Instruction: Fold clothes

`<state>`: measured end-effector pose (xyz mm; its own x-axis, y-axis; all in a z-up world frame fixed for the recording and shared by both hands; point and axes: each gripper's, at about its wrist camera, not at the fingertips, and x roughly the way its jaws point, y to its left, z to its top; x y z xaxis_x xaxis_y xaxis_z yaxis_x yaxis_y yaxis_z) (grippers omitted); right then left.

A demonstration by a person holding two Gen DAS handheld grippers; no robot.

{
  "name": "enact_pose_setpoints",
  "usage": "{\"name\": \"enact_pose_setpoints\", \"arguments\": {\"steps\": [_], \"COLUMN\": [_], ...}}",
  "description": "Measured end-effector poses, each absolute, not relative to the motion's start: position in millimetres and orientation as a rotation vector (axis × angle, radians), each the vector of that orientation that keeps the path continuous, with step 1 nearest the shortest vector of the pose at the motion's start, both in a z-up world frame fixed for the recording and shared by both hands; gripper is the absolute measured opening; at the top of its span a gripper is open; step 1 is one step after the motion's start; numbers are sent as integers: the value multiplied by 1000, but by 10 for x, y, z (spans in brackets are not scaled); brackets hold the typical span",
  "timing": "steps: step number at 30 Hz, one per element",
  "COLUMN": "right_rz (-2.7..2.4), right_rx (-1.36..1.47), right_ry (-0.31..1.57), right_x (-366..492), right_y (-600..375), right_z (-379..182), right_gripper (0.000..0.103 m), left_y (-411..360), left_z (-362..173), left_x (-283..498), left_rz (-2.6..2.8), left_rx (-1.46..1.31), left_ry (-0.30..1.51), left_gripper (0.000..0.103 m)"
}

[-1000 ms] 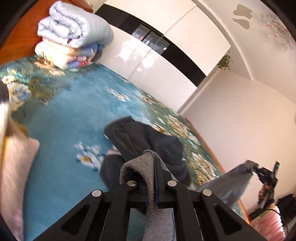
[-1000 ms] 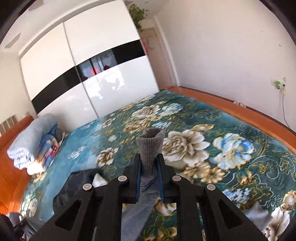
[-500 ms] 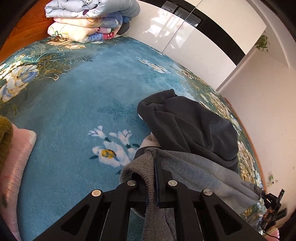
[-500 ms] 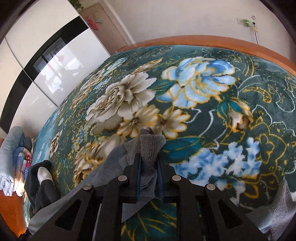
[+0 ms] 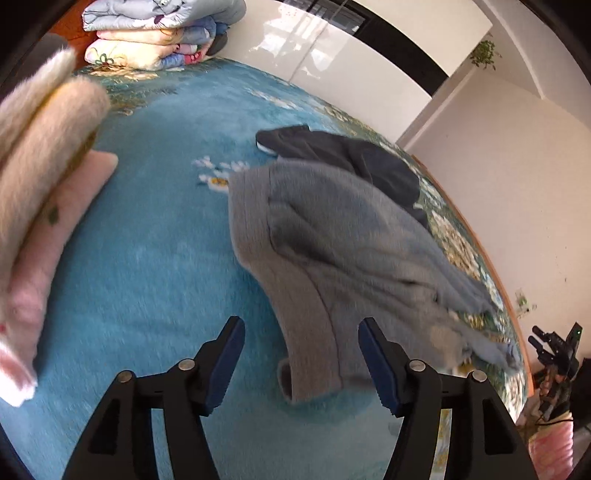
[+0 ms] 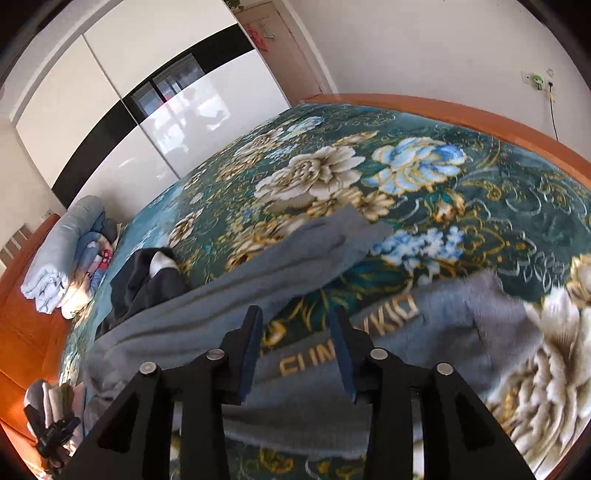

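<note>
L gripper (image 5: 301,360) fingers wide, empty, over grey top (image 5: 332,251) on bed (image 5: 147,258). R gripper (image 6: 297,343) parted, empty, above top's sleeve (image 6: 295,258).

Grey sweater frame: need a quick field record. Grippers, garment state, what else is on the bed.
left gripper: open, empty, above the sleeve cuff
right gripper: open, empty, over the printed chest
grey sweater: spread across the bed, one sleeve stretched out over the blanket
dark garment: crumpled, lying beyond the sweater
bed blanket: teal, floral
folded quilts: stacked at the headboard
pink and beige clothes: at the left, blurred
</note>
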<state>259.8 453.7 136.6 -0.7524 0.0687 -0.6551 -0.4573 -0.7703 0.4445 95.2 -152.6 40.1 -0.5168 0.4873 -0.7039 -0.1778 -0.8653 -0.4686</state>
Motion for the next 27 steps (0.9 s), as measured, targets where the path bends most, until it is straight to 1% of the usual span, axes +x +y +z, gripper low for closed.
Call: {"name": "enact_pose_setpoints", "arguments": {"steps": [3, 6, 8, 9, 10, 11, 13, 14, 15, 16, 17, 18, 23, 25, 27], "right_rz": [2482, 2379, 2309, 2281, 2255, 2228, 2177, 2153, 2122, 2094, 2071, 2073, 2235, 2355, 2426], "right_rx": [-950, -979, -964, -933, -886, -833, -720, -676, -636, -606, -586, -567, -476, -444, -470], "right_ry": [996, 1138, 1281, 1360, 1443, 1517, 1638, 1686, 1729, 1767, 1798, 1797, 1593, 1422, 1214], "right_x": [2960, 3220, 3324, 3359, 3392, 3418, 3439, 3431, 3423, 3409, 3387, 3376, 3408, 3492, 3530], "right_y": [4425, 4438, 4519, 4575, 4639, 4702, 4823, 4866, 4900, 4931, 4956, 4965, 4883, 4732, 4556], "right_z": [1098, 790, 588, 506, 429, 361, 248, 201, 153, 112, 78, 109, 695, 1178, 1632], "right_gripper": [47, 47, 47, 47, 47, 47, 47, 47, 46, 33, 6, 5, 4, 4, 4], "left_y": [-1432, -1393, -1380, -1377, -1375, -1369, -1356, -1352, -1349, -1353, -1364, -1377, -1533, -1696, -1851], "left_z": [213, 117, 75, 63, 52, 56, 83, 115, 153, 194, 257, 329, 894, 1158, 1368], "left_x": [992, 928, 883, 870, 856, 854, 861, 869, 879, 885, 897, 912, 1102, 1276, 1403], "left_rz": [2348, 2283, 2263, 2273, 2282, 2298, 2333, 2348, 2363, 2372, 2381, 2389, 2411, 2408, 2446], "left_rx": [-1336, -1365, -1379, -1384, -1389, -1393, -1401, -1398, -1393, -1383, -1363, -1341, -1163, -1078, -1017], "left_ry": [-514, -652, -733, -753, -774, -774, -759, -754, -750, -751, -756, -762, -758, -744, -668], "left_gripper": [68, 66, 64, 62, 55, 51, 30, 25, 11, 4, 4, 4, 4, 3, 4]}}
